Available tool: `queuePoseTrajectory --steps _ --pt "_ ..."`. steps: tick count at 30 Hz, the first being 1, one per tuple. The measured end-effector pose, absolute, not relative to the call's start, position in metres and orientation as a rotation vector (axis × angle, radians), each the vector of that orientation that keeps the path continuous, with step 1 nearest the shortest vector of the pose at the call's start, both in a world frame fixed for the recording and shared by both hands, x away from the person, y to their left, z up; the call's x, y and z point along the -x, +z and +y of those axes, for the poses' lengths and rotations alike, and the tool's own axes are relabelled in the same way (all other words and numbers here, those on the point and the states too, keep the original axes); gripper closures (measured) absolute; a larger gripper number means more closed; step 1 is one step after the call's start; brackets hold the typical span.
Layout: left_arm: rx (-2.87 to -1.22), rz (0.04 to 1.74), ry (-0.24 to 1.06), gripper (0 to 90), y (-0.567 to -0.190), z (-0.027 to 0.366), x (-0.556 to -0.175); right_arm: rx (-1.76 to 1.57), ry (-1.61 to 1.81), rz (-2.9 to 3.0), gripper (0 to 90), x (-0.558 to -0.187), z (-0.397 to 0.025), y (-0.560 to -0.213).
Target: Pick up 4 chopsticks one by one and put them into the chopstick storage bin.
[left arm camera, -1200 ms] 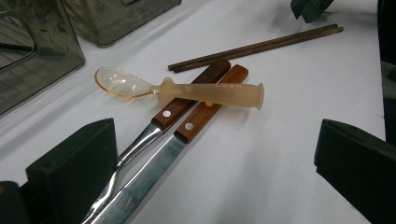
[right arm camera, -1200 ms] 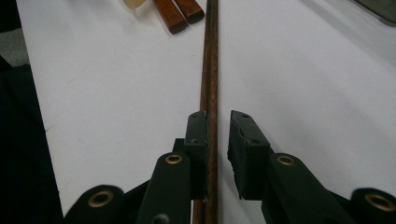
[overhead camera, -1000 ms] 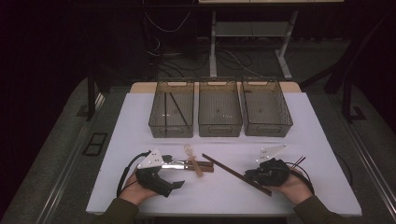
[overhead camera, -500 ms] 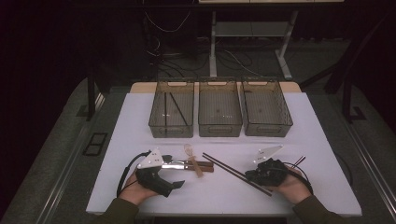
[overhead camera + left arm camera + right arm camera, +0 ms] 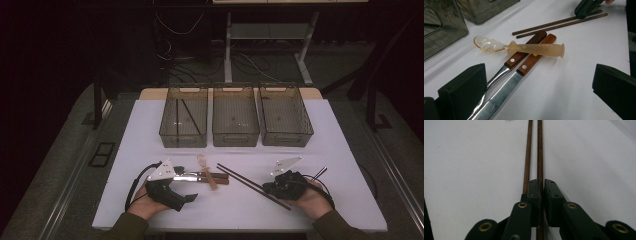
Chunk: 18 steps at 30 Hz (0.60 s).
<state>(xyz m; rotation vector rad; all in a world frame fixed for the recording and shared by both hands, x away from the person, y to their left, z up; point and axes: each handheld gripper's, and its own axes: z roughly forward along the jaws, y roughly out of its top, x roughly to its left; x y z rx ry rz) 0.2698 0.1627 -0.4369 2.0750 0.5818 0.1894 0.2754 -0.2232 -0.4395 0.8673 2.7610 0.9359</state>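
Two dark chopsticks [image 5: 252, 185] lie slanted on the white table [image 5: 225, 210]. My right gripper [image 5: 266, 189] [image 5: 542, 183] is shut on one chopstick [image 5: 539, 150]; the other chopstick [image 5: 527, 150] lies just beside its jaw. Two wood-handled knives [image 5: 207, 176] [image 5: 524, 65] lie side by side. A translucent amber spoon [image 5: 206, 169] [image 5: 524, 47] rests across their handles. My left gripper [image 5: 184, 185] [image 5: 539, 77] stands open, its jaws wide on either side of the knife blades, touching nothing I can see.
Three clear bins stand in a row at the back: left bin [image 5: 165, 131] with thin dark sticks inside, middle bin [image 5: 235, 136], right bin [image 5: 287, 137]. The table's front edge is just under my hands. The right gripper [image 5: 586, 6] appears far off in the left gripper view.
My right gripper has crept a little to the left along the chopsticks. The left gripper, knives and spoon have stayed put.
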Motion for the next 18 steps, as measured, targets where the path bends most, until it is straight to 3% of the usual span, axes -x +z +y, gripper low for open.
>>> queuePoseTrajectory --steps 18 --pt "-2.069 0.583 0.190 0.0 -0.4365 0.1631 -0.2697 -0.925 0.923 2.744 85.1 -0.2755 -0.2217 -0.4385"
